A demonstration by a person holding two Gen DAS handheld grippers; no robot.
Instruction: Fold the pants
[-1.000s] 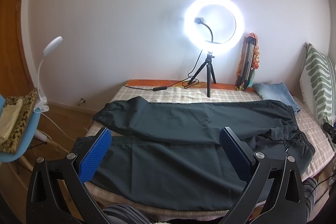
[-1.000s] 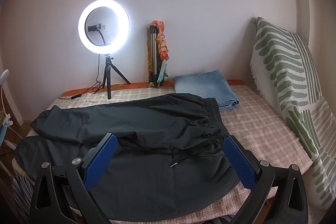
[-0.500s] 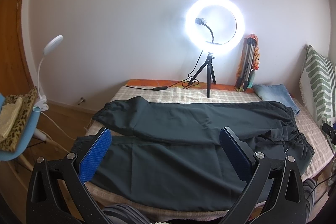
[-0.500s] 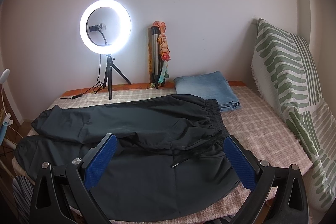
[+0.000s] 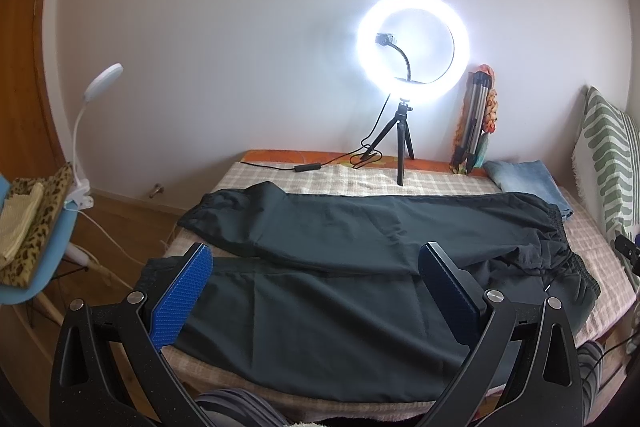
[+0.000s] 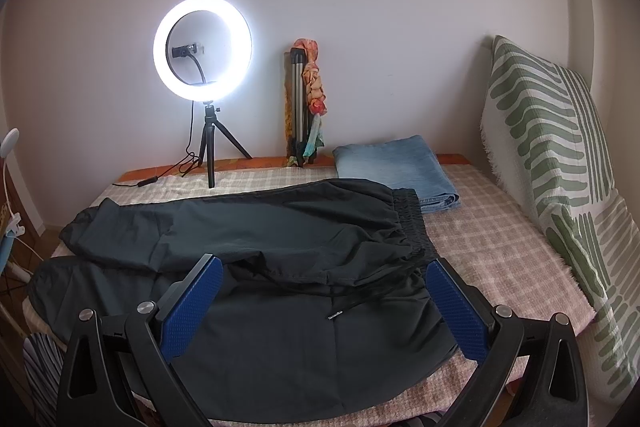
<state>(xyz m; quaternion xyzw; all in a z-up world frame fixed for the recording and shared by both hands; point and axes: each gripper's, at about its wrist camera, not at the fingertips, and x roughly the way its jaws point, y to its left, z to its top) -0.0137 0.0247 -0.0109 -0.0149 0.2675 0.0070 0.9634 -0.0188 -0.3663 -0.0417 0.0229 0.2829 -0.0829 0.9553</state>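
Dark grey-black pants (image 5: 340, 267) lie spread across the checked bed cover, legs to the left, elastic waistband (image 6: 412, 223) with a drawstring to the right. They also show in the right wrist view (image 6: 260, 239). My left gripper (image 5: 316, 291) is open and empty, held above the near leg. My right gripper (image 6: 324, 299) is open and empty, above the waist end near the drawstring tip (image 6: 335, 315). Neither touches the cloth.
A lit ring light on a tripod (image 5: 412, 47) with its cable stands at the back by the wall. A folded tripod (image 6: 298, 107) and folded blue jeans (image 6: 396, 171) lie at back right. A green-striped pillow (image 6: 560, 155) leans right. A blue chair (image 5: 36, 247) with a clip lamp stands left.
Both views have shifted very slightly; the grippers stay open and the pants have not moved.
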